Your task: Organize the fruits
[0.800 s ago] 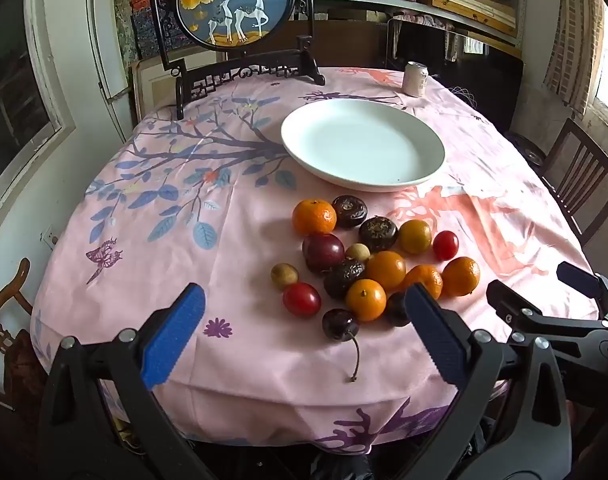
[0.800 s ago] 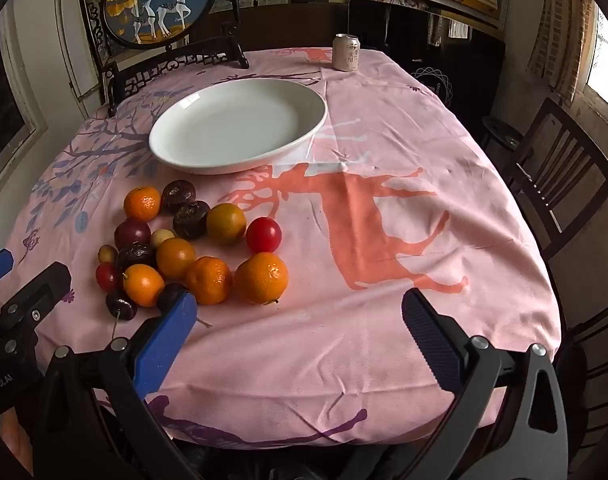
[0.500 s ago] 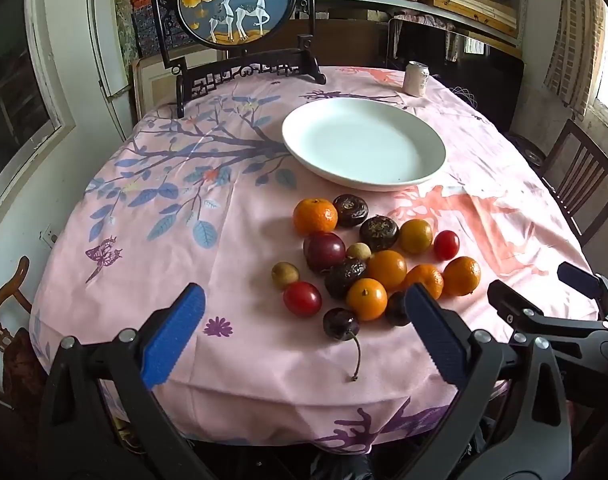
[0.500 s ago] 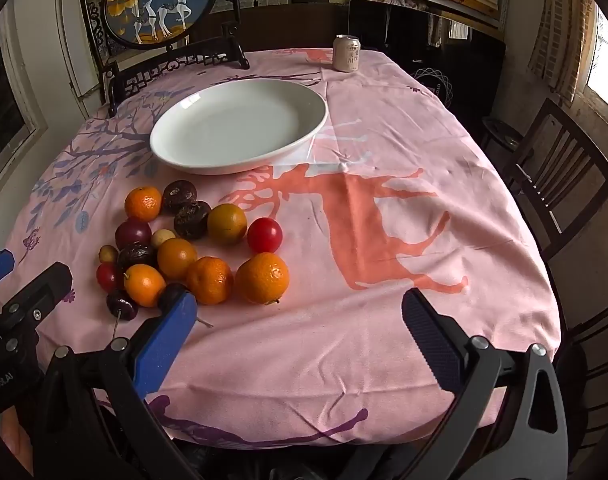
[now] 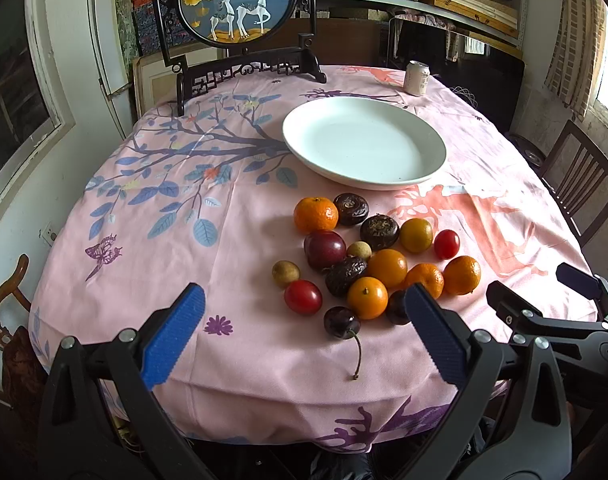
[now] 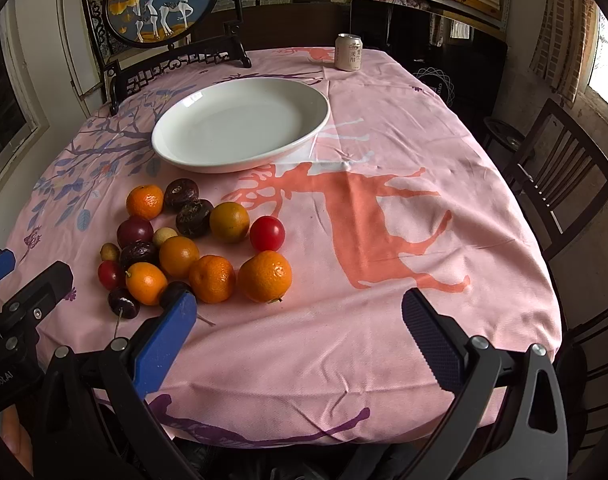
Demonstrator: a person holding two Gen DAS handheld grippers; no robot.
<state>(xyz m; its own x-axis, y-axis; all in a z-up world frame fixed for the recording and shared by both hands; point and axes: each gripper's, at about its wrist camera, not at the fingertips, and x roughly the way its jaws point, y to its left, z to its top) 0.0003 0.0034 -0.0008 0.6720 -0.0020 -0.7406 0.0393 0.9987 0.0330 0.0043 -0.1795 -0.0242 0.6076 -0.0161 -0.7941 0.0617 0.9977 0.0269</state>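
**Fruit heaped near the table's front edge, both grippers waiting off it**

The left gripper (image 5: 304,316) hangs over the near rim of the table, jaws spread wide and holding nothing, its ribbed blue pads (image 5: 172,336) framing the front of the fruit pile (image 5: 368,256). The right gripper (image 6: 300,320) sits beside it, jaws equally spread and bare, pointed at open pink cloth to the right of the pile.

The fruit lies in a tight cluster on the tablecloth (image 6: 384,320), close to the front edge where the fabric rolls over and drops. A dark cherry (image 5: 341,322) is nearest that edge, its thin stem trailing toward the fold. Around it lie glossy cherry tomatoes (image 5: 303,297), dimpled mandarins (image 5: 316,213), a smooth plum (image 5: 325,248), wrinkled dark passion fruits (image 5: 351,209) and small tan longans (image 5: 285,273), most of them touching.

Just beyond the pile stands a wide, shallow white plate (image 5: 432,168), smooth and shiny. To its right the cloth runs bare out to the curved table rim, with a slatted wooden chair (image 6: 560,184) just past it. A drink can (image 6: 348,52) stands at the far end, near a carved dark stand holding a round deer picture (image 5: 236,0).
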